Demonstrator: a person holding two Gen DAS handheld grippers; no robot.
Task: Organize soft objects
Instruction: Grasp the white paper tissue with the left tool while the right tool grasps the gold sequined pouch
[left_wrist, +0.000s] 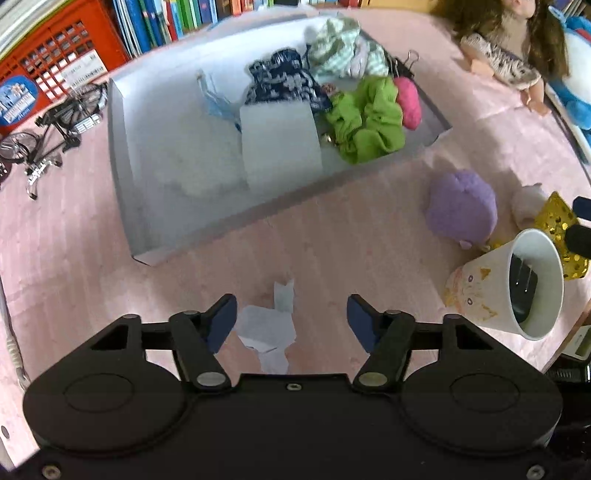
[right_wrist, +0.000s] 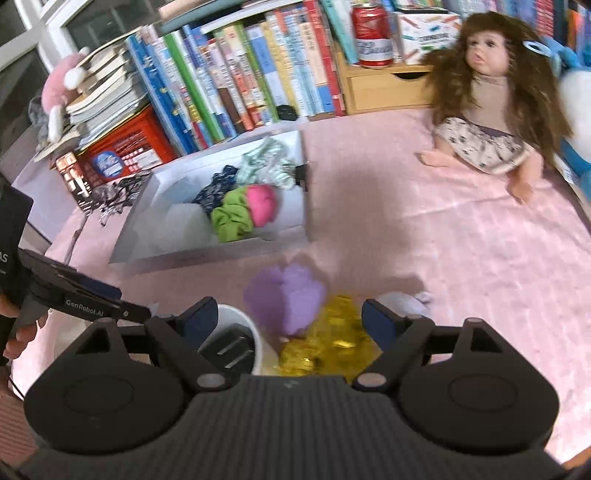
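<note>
Soft goods, part sorted: one white tray (left_wrist: 122, 155) on a pink cloth (left_wrist: 332, 243); two grippers, both spread and holding nothing

Tray holds one green scrunchie (left_wrist: 369, 122), one pink ball (left_wrist: 408, 101), one navy patterned pouch (left_wrist: 284, 79), one mint checked cloth (left_wrist: 341, 48), one white pad (left_wrist: 279, 146); outside, near its front corner, one purple plush (left_wrist: 461, 206), one gold sequin piece (right_wrist: 325, 347), one pale plush (left_wrist: 526, 201); one paper cup (left_wrist: 517, 291) on its side with one black plug inside; one paper scrap (left_wrist: 269, 332) between the left gripper (left_wrist: 291, 317) fingers; right gripper (right_wrist: 288, 317) above the gold piece; one doll (right_wrist: 487, 99) well apart; one toy bicycle (left_wrist: 48, 129) left of tray
</note>
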